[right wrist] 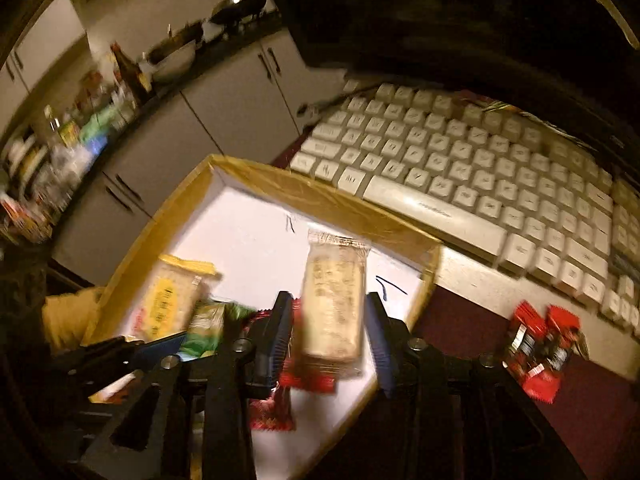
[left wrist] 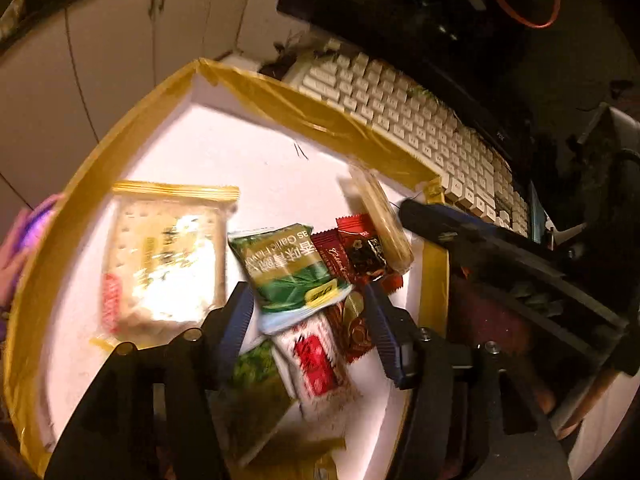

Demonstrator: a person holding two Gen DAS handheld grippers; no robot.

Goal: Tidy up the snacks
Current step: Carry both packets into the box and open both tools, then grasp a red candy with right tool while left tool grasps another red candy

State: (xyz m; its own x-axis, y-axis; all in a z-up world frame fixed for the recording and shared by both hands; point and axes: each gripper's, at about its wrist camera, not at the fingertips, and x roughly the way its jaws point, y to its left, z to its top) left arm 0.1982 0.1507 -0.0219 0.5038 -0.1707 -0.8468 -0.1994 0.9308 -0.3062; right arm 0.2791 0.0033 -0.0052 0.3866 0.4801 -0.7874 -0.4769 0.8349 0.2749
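Observation:
A white box with yellow-taped rim [left wrist: 280,100] holds several snacks: a large cracker pack [left wrist: 164,256], a green pea packet [left wrist: 292,272], red packets [left wrist: 360,256] and a red-and-white packet [left wrist: 316,360]. My left gripper [left wrist: 308,312] is open above the green packet. A beige cracker bar [right wrist: 334,304] lies between the open fingers of my right gripper [right wrist: 330,320], over the box [right wrist: 320,196]; it is blurred, with gaps on both sides. The bar also shows in the left wrist view [left wrist: 380,220] by the right gripper's finger [left wrist: 448,224].
A white keyboard [right wrist: 480,168] lies just behind the box. Two red snack packets [right wrist: 540,348] sit on the dark red table to the right. White cabinets [left wrist: 100,60] stand behind; a cluttered counter [right wrist: 80,128] is far left.

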